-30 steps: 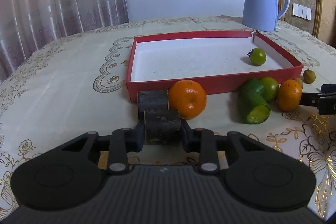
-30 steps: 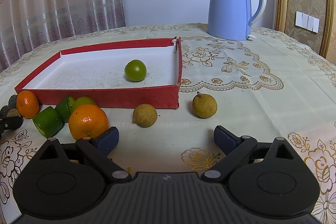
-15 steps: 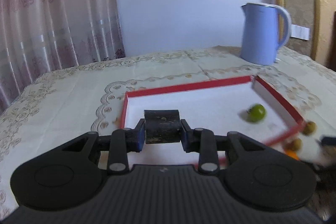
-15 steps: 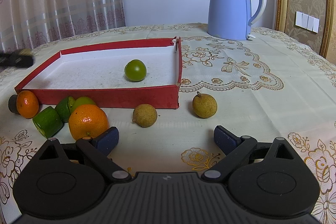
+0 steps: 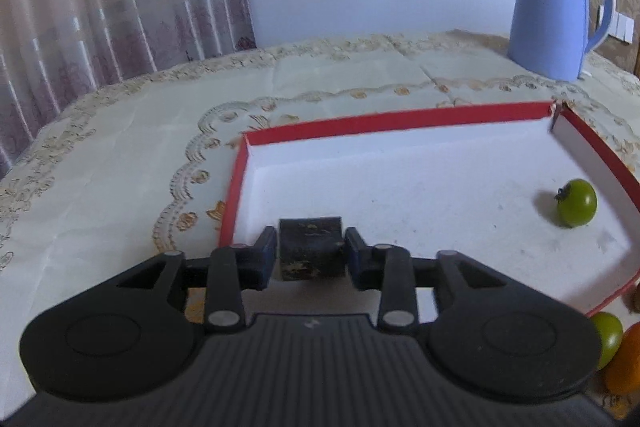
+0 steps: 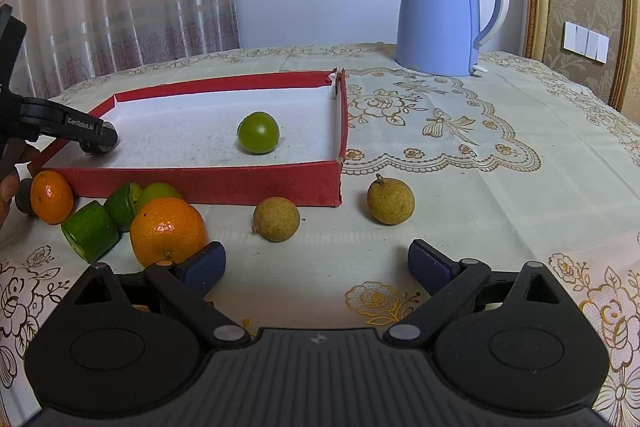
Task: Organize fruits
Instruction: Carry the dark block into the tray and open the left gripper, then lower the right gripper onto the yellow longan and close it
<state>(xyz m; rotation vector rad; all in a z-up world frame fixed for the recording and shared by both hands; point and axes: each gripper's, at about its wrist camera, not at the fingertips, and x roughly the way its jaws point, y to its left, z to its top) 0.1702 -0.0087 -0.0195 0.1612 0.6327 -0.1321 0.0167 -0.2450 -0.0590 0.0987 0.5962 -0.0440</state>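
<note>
A dark cylindrical piece [image 5: 311, 259] sits between the fingers of my left gripper [image 5: 310, 247], low over the near left corner of the red tray [image 5: 400, 117]. The jaws are opening and narrow gaps show between pads and piece. From the right wrist view the left gripper [image 6: 98, 141] reaches over the tray's [image 6: 200, 183] left end. One green tomato [image 6: 258, 132] lies inside. My right gripper [image 6: 316, 263] is open and empty over the cloth, beside a large orange [image 6: 166, 229].
In front of the tray lie a small orange [image 6: 51, 197], green cucumber chunks [image 6: 90, 231], another green tomato [image 6: 160, 191], two longans [image 6: 276, 219] [image 6: 390, 199] and a second dark piece [image 6: 24, 195]. A blue kettle [image 6: 440, 11] stands at the back right.
My left gripper lifted the dark piece from the cloth beside the small orange and carried it over the tray wall; its jaws have parted slightly. The right gripper stayed still.
</note>
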